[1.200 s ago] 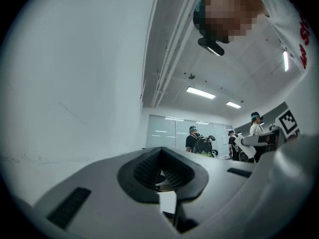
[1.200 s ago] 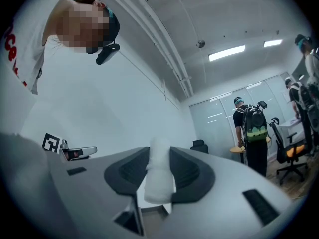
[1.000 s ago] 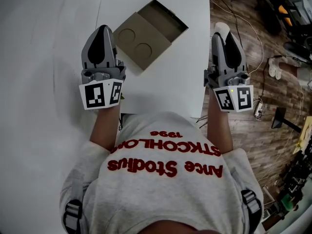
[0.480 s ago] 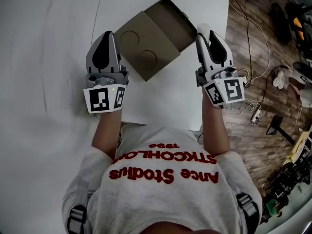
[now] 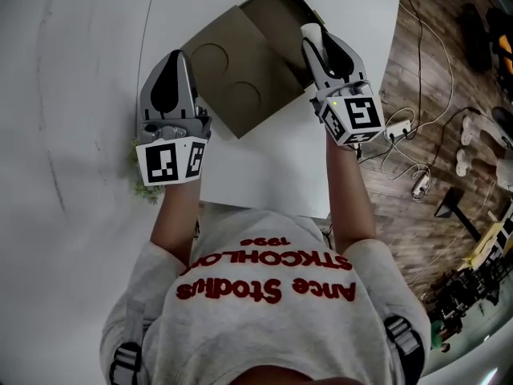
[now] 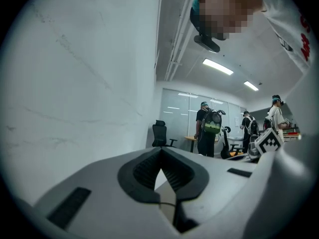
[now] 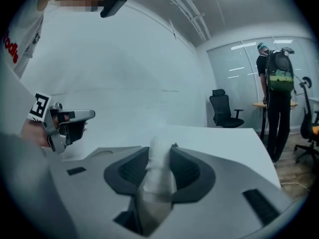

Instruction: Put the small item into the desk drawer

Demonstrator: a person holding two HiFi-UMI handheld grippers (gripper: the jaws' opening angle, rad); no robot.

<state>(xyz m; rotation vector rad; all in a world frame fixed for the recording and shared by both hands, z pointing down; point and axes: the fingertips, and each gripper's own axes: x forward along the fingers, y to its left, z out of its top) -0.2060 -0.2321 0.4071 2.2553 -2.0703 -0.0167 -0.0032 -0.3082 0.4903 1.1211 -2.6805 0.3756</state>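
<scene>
Two grippers: both held over the white table [image 5: 264,159], one at each side of a brown box [image 5: 240,79]
Left gripper [image 5: 171,56]: just beside the box's left corner; fingers clenched, tips meeting
Right gripper [image 5: 314,34]: over the box's right edge, by its open compartment; fingers grasping the small white item [image 7: 158,166], easing apart with the item between the pads
Small white item: upright in the right gripper's fingers, its top poking past the tips; above the box, not in it
Brown box: lies open on the table; flat flap with two round recesses toward the left gripper
Floor [image 5: 417,95]: wood, cables on it, right of the table
</scene>
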